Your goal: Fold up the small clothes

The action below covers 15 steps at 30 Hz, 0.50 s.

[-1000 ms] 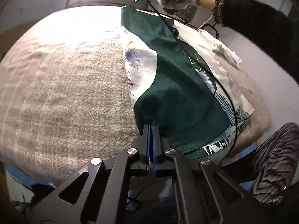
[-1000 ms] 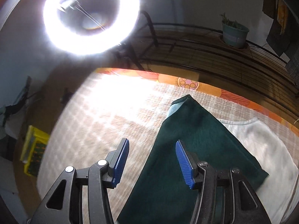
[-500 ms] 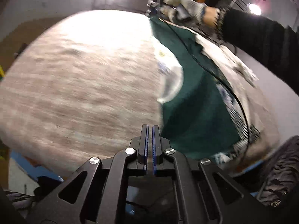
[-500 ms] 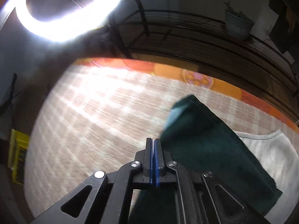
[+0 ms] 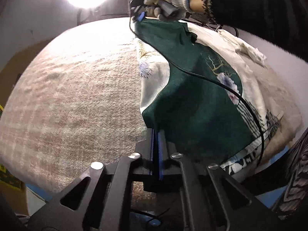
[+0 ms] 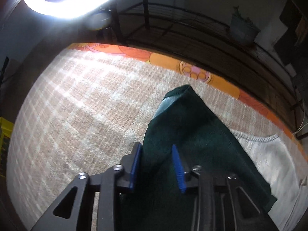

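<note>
A dark green garment (image 5: 192, 105) with pale floral print lies stretched over a beige checked blanket (image 5: 77, 96). My left gripper (image 5: 155, 131) is shut on its near corner. At the far corner a gloved hand (image 5: 167, 0) holds my right gripper (image 5: 141, 17). In the right wrist view the right gripper (image 6: 155, 146) points steeply down. Its jaws are opening, with a raised fold of the green garment (image 6: 192, 125) between the blue pads (image 6: 135, 163), which no longer pinch it.
A white garment (image 6: 269, 154) lies under and to the right of the green one. A crumpled white cloth (image 5: 248, 50) sits further right. A black cable (image 5: 211, 80) trails across the green fabric. An orange sheet edge (image 6: 192, 71) borders the blanket; a ring light (image 6: 77, 5) glares above.
The right jaws came down over the garment's edge, shut on it, and now stand apart again with the fold between them. The left gripper stayed shut at the near corner.
</note>
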Each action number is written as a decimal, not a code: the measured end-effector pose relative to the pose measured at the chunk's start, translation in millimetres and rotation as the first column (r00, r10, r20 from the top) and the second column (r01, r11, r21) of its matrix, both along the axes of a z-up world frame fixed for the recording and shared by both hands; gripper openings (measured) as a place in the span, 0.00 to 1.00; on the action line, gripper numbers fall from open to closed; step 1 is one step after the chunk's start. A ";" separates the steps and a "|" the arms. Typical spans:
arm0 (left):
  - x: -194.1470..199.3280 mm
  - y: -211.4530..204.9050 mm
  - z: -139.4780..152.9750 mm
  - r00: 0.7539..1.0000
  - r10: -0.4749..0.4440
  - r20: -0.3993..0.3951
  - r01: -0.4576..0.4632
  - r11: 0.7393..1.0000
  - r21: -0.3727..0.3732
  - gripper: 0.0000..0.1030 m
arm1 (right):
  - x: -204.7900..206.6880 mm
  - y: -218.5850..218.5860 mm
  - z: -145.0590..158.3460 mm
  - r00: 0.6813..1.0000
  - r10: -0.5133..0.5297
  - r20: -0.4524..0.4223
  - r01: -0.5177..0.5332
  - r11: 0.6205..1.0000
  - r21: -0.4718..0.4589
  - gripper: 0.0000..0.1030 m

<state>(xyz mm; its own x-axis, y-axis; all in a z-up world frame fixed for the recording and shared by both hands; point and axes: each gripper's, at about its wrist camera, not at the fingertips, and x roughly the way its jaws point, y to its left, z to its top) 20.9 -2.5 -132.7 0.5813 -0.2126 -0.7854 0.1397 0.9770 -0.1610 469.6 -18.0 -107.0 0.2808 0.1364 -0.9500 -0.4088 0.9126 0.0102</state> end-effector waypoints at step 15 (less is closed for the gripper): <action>-21.9 29.7 -1.4 0.986 0.168 0.003 -0.167 0.983 -0.070 0.00 | 22.9 28.6 23.5 0.996 -0.042 -0.085 0.062 0.965 0.255 0.19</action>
<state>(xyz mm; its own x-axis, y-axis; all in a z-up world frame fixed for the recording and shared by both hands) -1.0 27.3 -134.1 0.6200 -0.1656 -0.7670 -0.0232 0.9732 -0.2288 492.5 10.6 -83.6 0.2206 0.3658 -0.9042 -0.3495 0.8951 0.2768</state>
